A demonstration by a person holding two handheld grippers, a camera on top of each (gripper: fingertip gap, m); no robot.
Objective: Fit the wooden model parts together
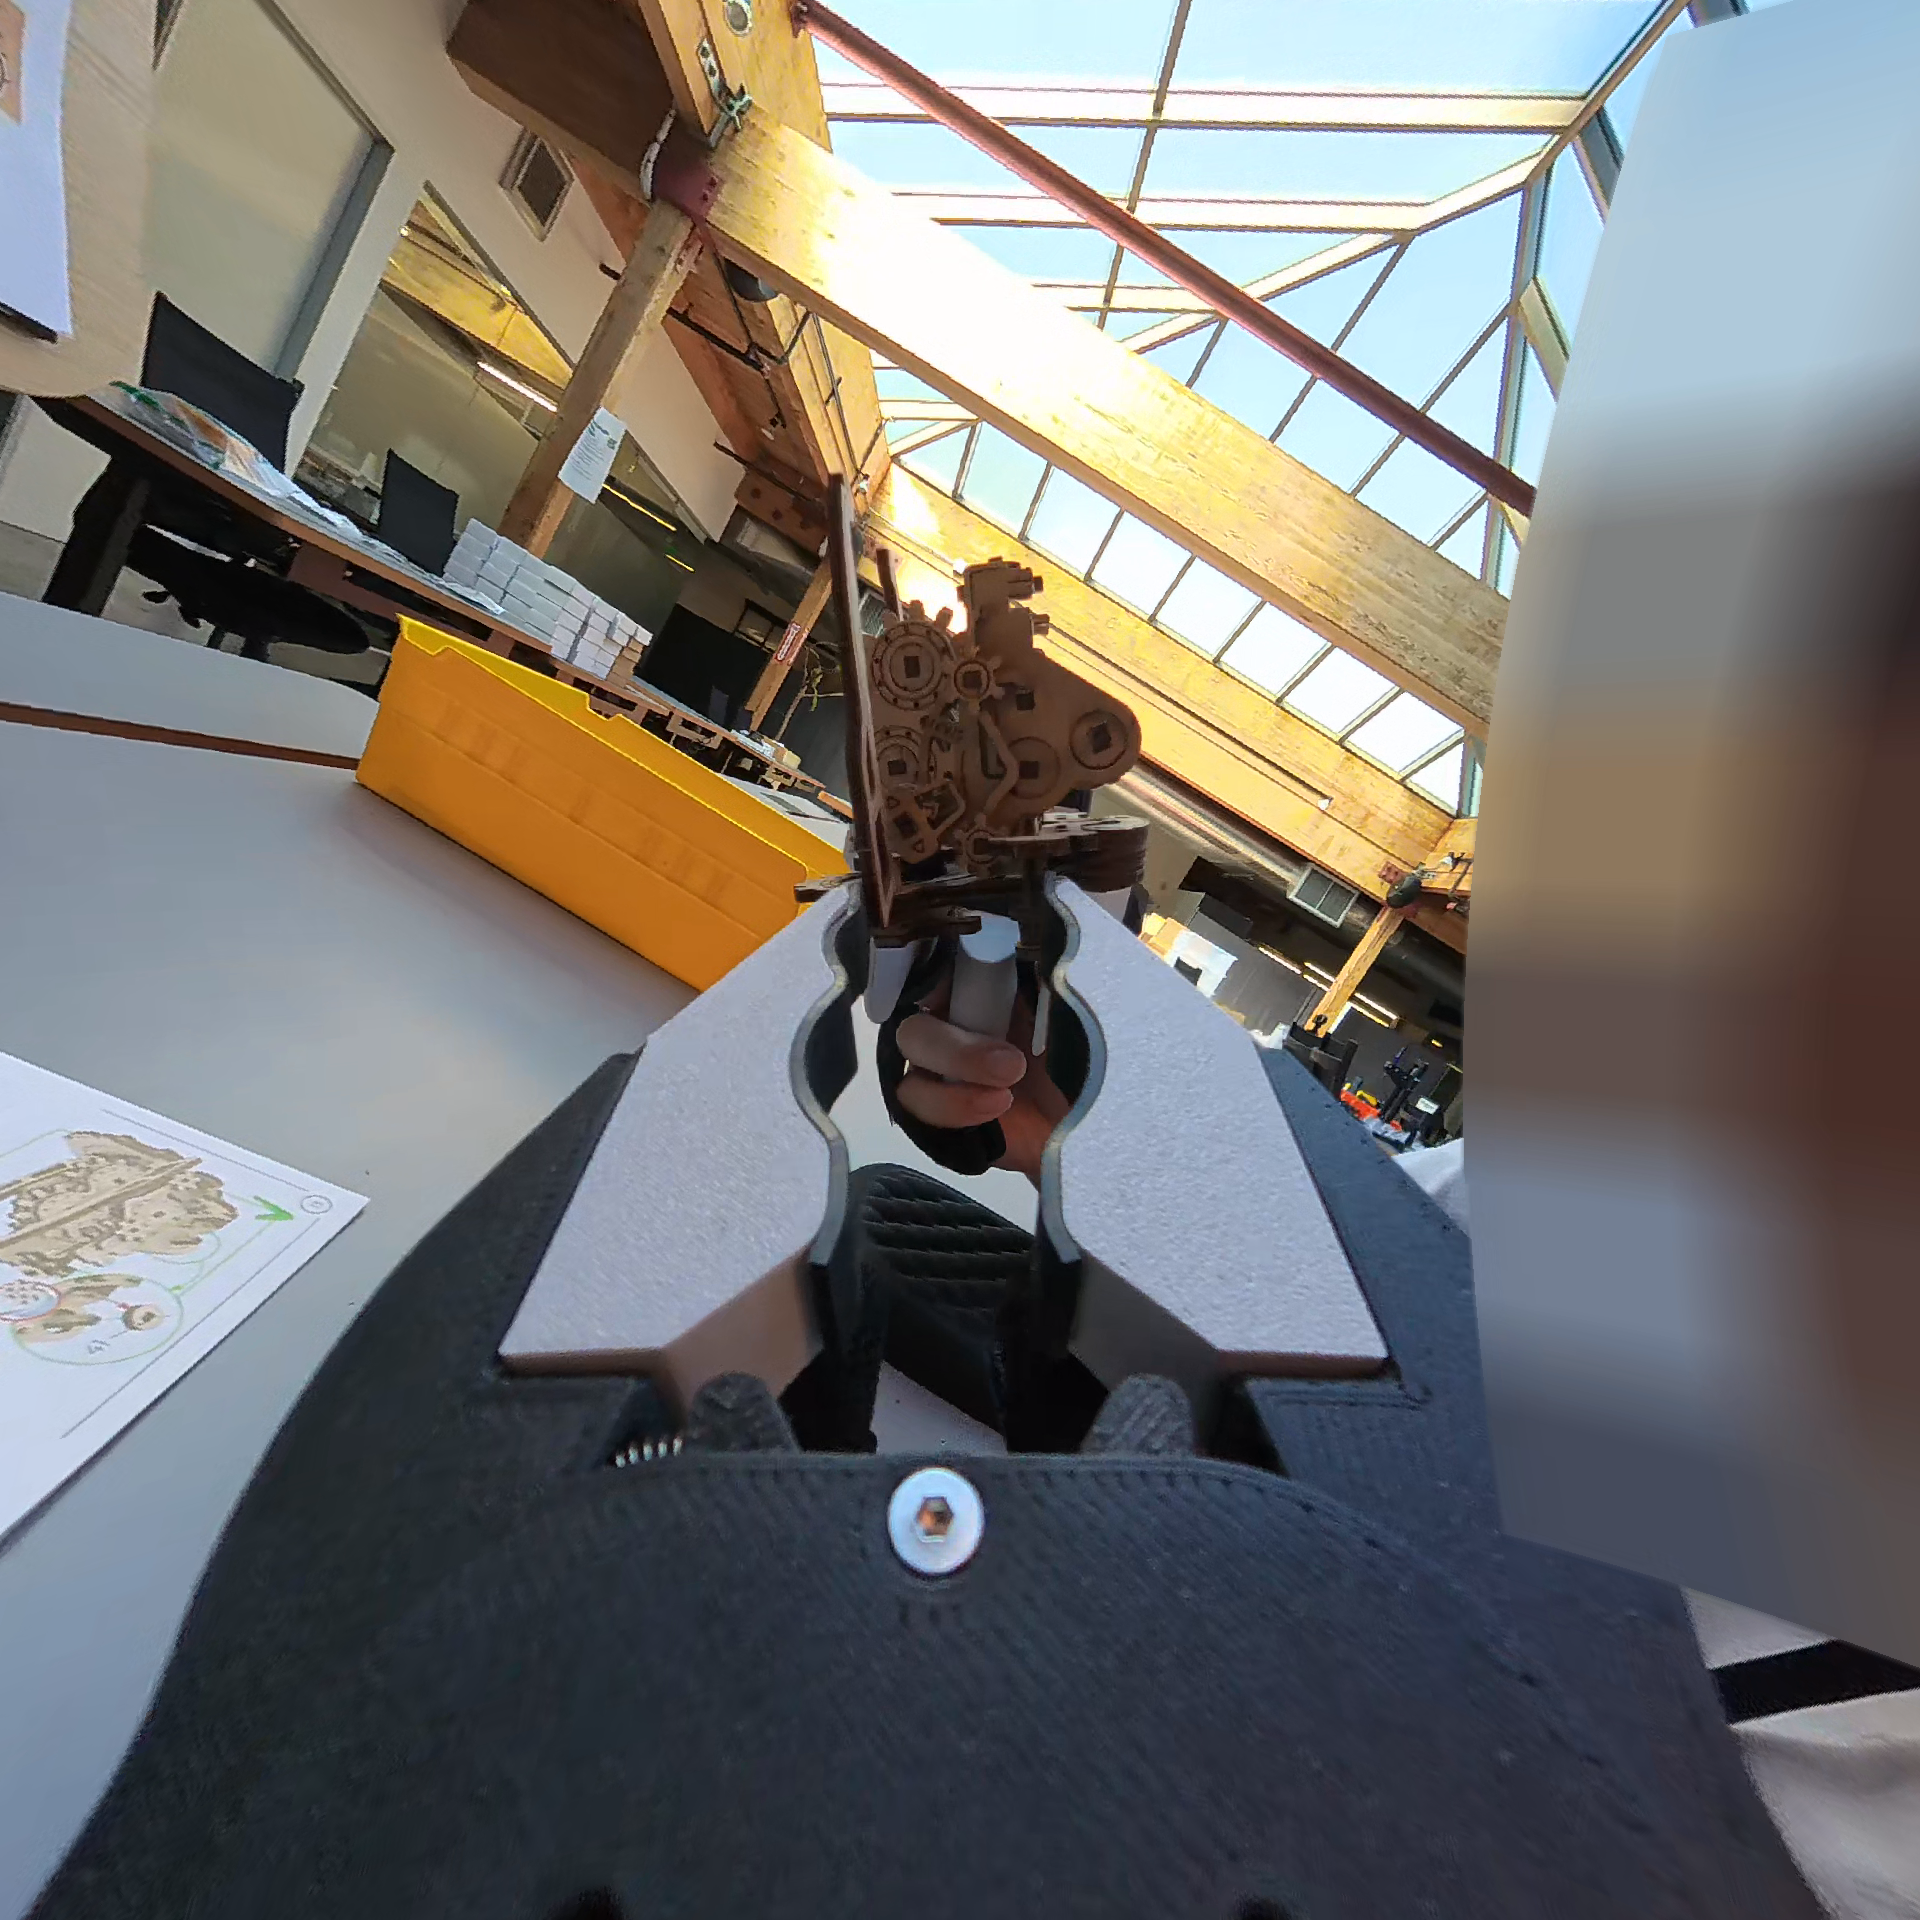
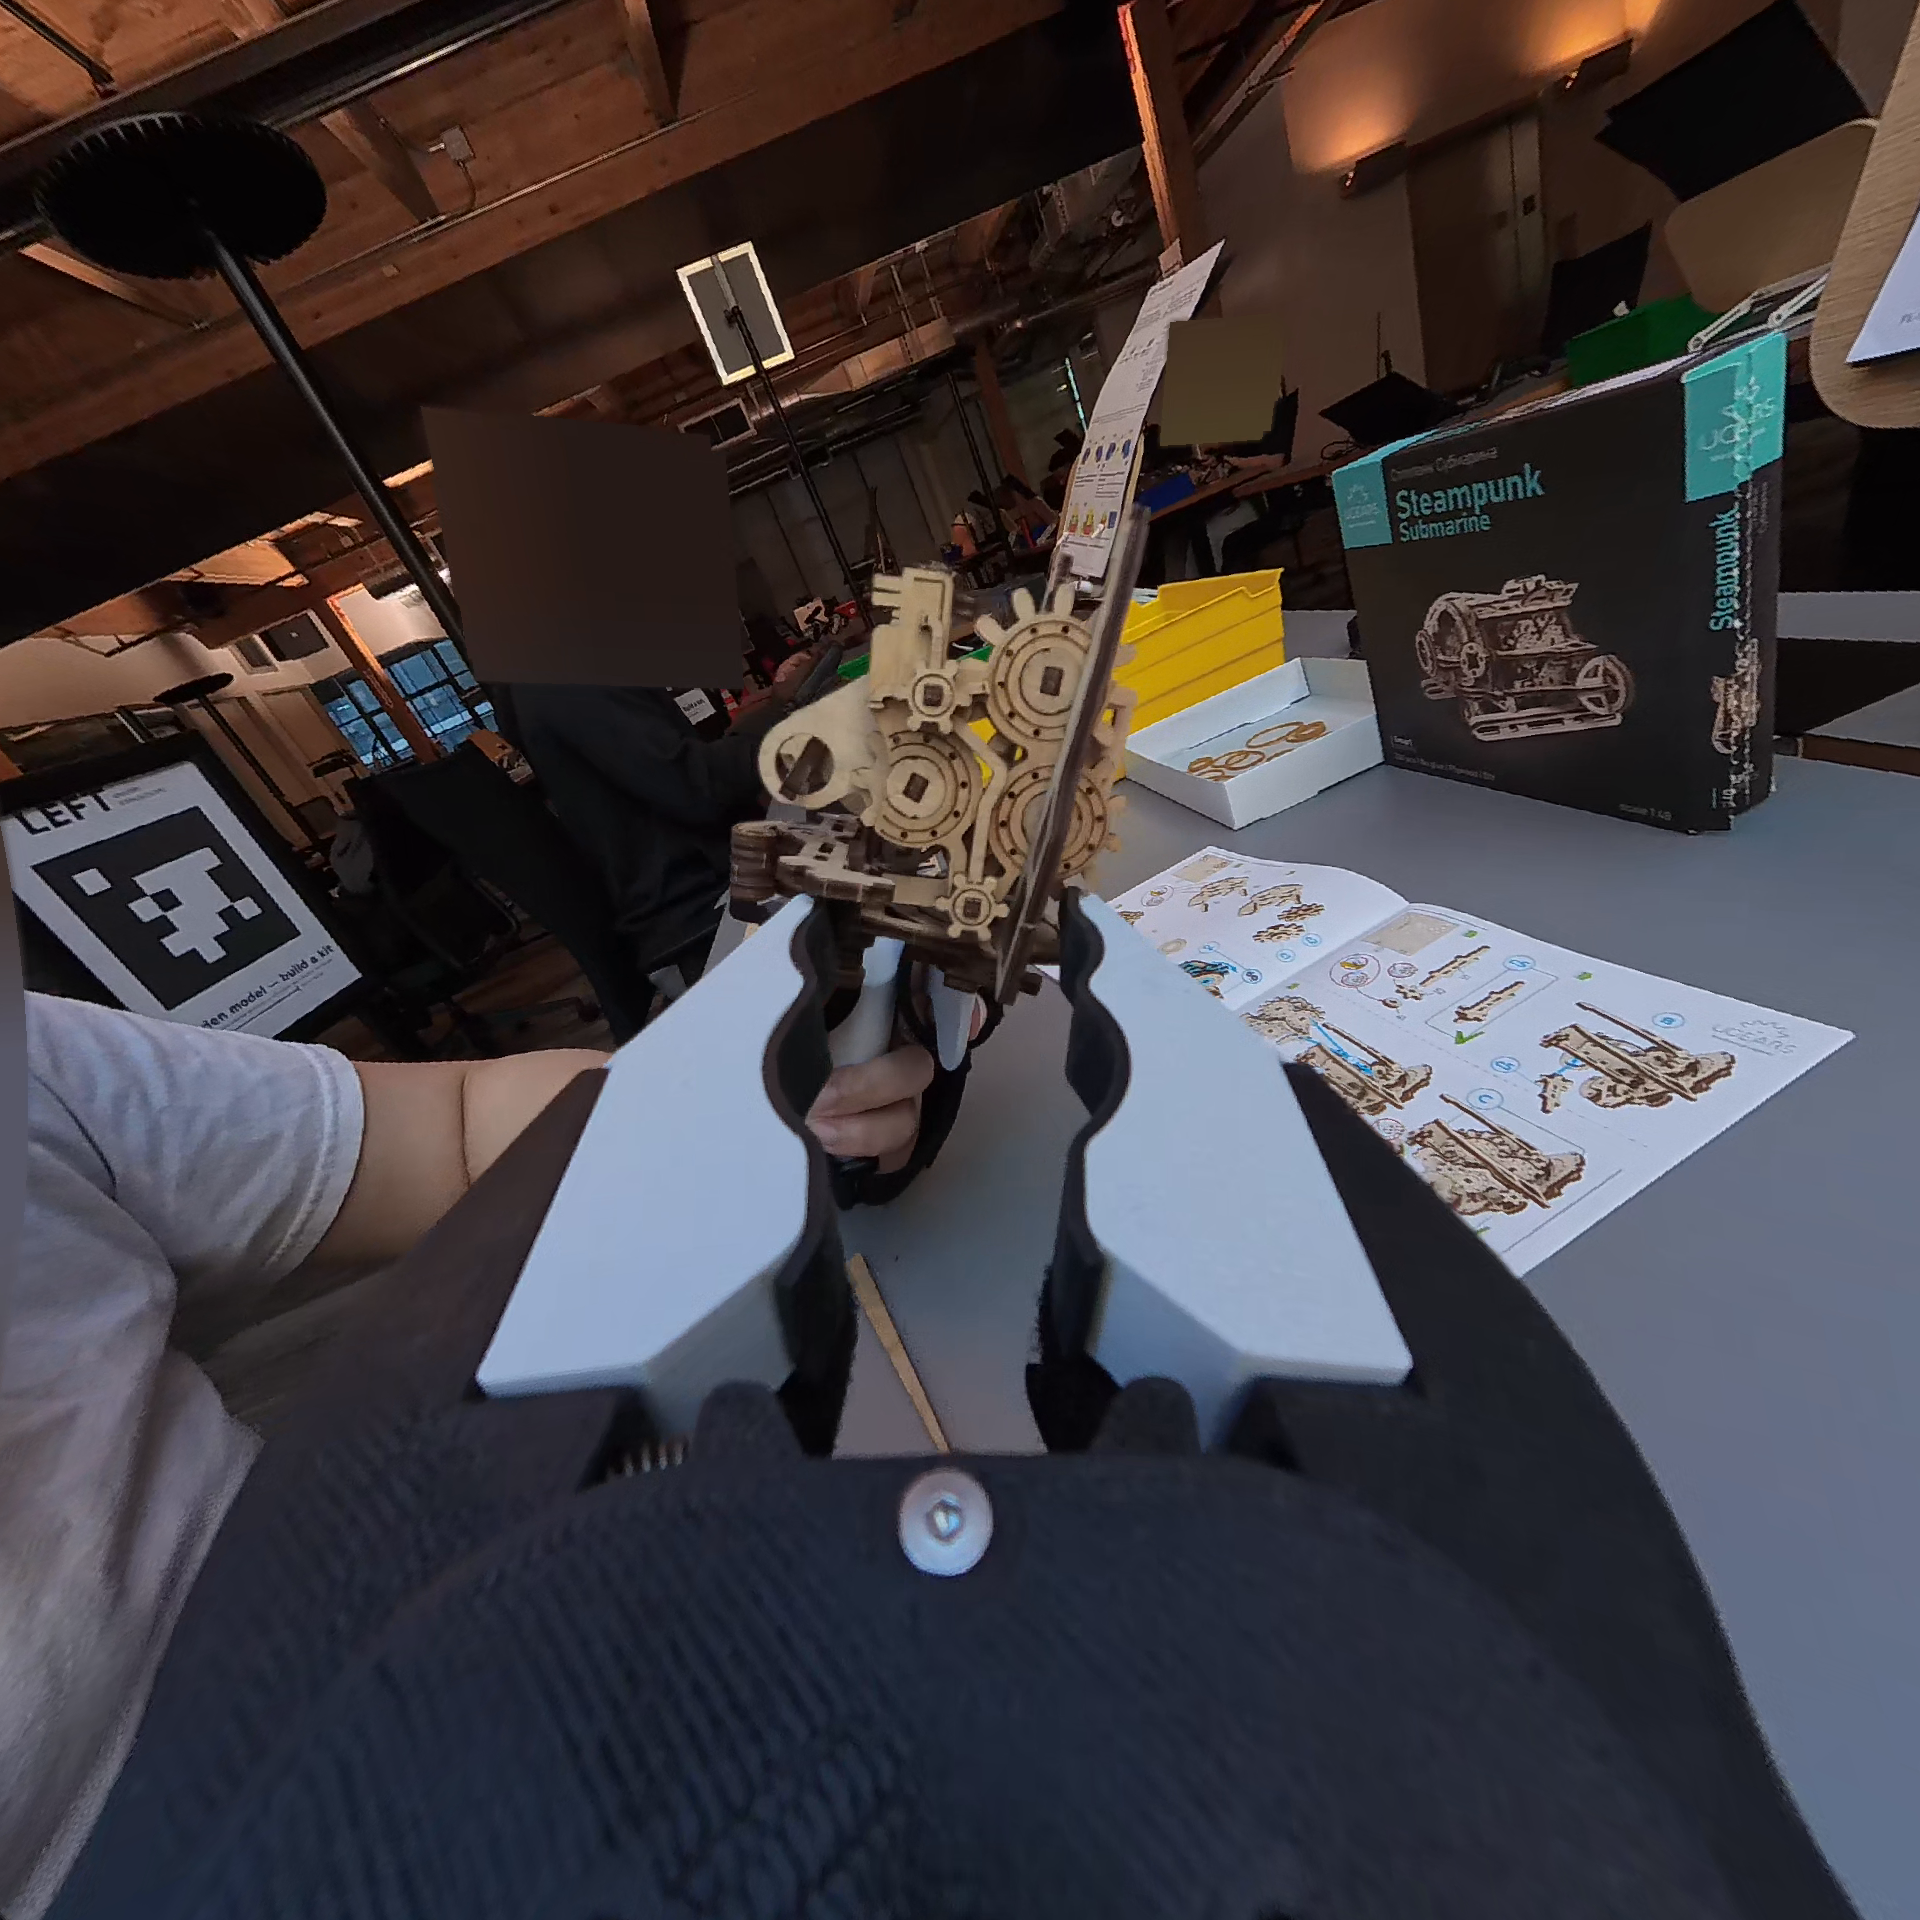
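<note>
The wooden model [image 1: 987, 748], a cluster of light-brown gears on a layered base with a thin flat panel standing upright along one side, is held up in the air between both grippers. My left gripper [image 1: 951, 904] is shut on its base from one side. My right gripper [image 2: 935, 925] is shut on the base of the same model [image 2: 935, 790] from the opposite side. Each view shows the other gripper's white fingers [image 1: 977, 982] [image 2: 862, 1013] and the hand holding it just beyond the model.
A yellow bin [image 1: 582, 800] stands on the grey table [image 1: 208, 935]. An open instruction sheet [image 2: 1455, 1039], a dark kit box [image 2: 1558, 623], a white tray with wooden parts [image 2: 1257, 748] and more yellow bins [image 2: 1205, 634] lie to the right. A loose wooden stick [image 2: 894, 1351] lies under my right gripper. Left and right tips are no more than a few centimetres apart.
</note>
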